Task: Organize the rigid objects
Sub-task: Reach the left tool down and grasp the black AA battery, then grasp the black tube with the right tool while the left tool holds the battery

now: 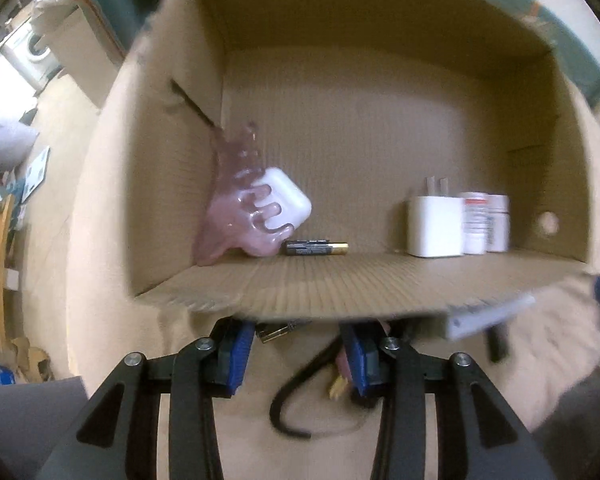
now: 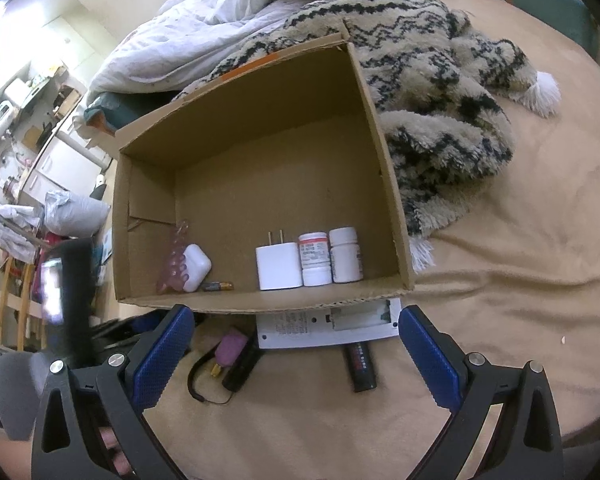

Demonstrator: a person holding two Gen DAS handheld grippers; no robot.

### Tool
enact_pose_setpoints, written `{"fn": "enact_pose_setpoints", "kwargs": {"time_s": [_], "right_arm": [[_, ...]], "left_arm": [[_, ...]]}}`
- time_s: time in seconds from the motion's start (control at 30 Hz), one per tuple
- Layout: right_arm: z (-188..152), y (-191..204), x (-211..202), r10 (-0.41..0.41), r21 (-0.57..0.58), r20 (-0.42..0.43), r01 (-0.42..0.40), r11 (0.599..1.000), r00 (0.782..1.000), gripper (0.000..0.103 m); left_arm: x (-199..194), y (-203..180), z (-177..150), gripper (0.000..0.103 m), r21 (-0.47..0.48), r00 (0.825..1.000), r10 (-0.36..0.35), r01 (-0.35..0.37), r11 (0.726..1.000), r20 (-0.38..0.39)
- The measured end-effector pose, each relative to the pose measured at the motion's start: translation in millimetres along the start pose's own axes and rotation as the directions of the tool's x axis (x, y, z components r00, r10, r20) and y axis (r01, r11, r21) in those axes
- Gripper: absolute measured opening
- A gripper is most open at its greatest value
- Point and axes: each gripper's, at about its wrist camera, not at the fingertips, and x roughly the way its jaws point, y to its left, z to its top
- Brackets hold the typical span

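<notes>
While both labels are too blurred to read, two pill bottles, one white charger, one earbud case, one pink claw clip and one battery lie inside the cardboard box ahead of the open, empty right gripper. The left gripper, also open and empty, sits under the box's near edge.

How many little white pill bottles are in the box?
2. One pill bottle with a red-striped label stands right beside the white charger. The other pill bottle stands on its far side, nearer the cardboard box wall. None seem hidden.
</notes>
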Motion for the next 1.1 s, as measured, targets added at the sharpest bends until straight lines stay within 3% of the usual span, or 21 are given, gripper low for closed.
{"fn": "enact_pose_setpoints", "kwargs": {"time_s": [0.3,0.6,0.8,0.9,1.07,1.1], "right_arm": [[-4,-7,8,-0.034,0.018,-0.03,0.034,0.999,0.999,0.103],[-10,-17,19,-0.069,0.044,-0.078,0.072,0.996,0.995,0.103],[-23,-50,24,-0.02,0.232,-0.135,0.051,0.971,0.991,0.103],[-26,-65,27,-0.01,0.312,-0.15,0.057,0.948,0.989,0.103],[-29,-60,41,-0.071,0.262,-0.213,0.127,0.957,0.974,0.103],[-29,-54,48,-0.087,0.221,-0.237,0.141,0.965,0.968,0.089]], "left_arm": [[-85,34,-6,0.038,0.033,0.989,-0.046,0.042,0.999,0.141],[-121,97,-7,0.038,-0.02,0.957,0.037,-0.032,0.999,0.286],[-112,120,-1,0.038,-0.101,0.969,0.003,0.023,0.995,0.248],[-105,126,-1,0.038,-0.138,0.975,0.016,0.015,0.99,0.223],[-92,131,-3,0.038,-0.161,0.986,-0.007,0.034,0.986,0.167],[-92,131,-3,0.038,-0.162,0.986,-0.009,0.037,0.986,0.168]]}}
